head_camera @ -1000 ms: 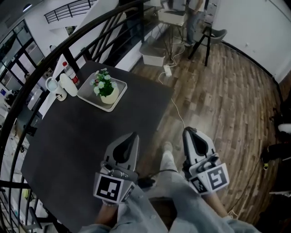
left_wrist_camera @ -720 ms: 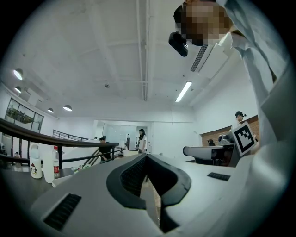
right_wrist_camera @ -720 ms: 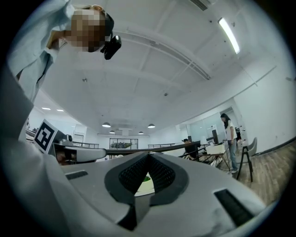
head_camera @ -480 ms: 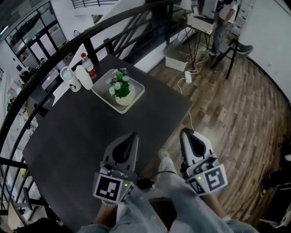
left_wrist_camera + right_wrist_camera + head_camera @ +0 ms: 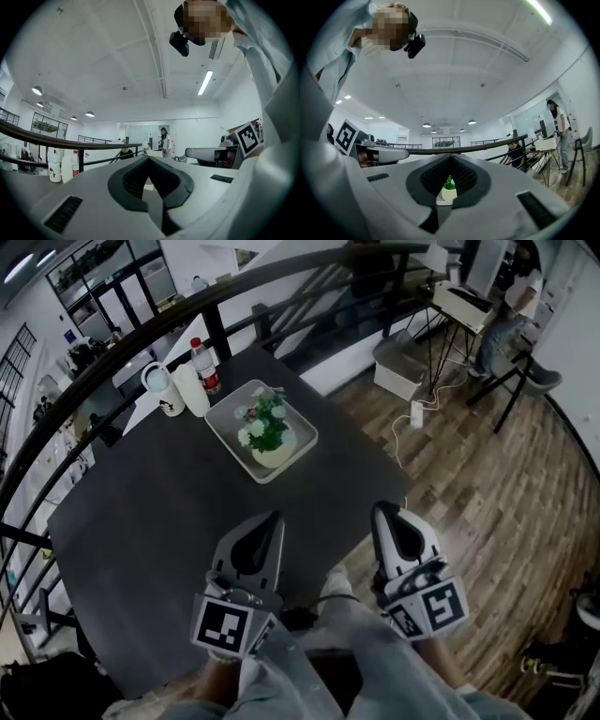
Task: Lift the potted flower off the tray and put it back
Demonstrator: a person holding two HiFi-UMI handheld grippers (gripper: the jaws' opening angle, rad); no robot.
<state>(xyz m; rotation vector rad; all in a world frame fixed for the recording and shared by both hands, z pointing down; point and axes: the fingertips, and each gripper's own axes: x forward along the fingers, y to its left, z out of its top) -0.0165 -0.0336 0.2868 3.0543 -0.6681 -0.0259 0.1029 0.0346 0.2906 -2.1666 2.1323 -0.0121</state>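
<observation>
Moved: table [image 5: 150,512], tray [image 5: 228,420] and potted flower [image 5: 267,432] lie further right in the head view than a second ago; the chair [image 5: 530,381] has shifted toward that view's top right corner
Left gripper [image 5: 272,518]: jaws together, nothing between them, held level over the near side of the table
Right gripper [image 5: 382,509]: jaws together, nothing held, level, by the table's right edge, beside the left gripper
Potted flower: upright in its pale pot inside the tray, well apart from both grippers; the right gripper view shows it far ahead, through the opening under the closed tips
Tray: flat on the far part of the table
Beside the tray: mug [image 5: 165,390], white container [image 5: 195,388] and red-capped bottle [image 5: 205,367], at the table's far corner
Behind them: dark railing [image 5: 112,362]
Right of the table: wooden floor [image 5: 487,484], with a white box [image 5: 403,362]
</observation>
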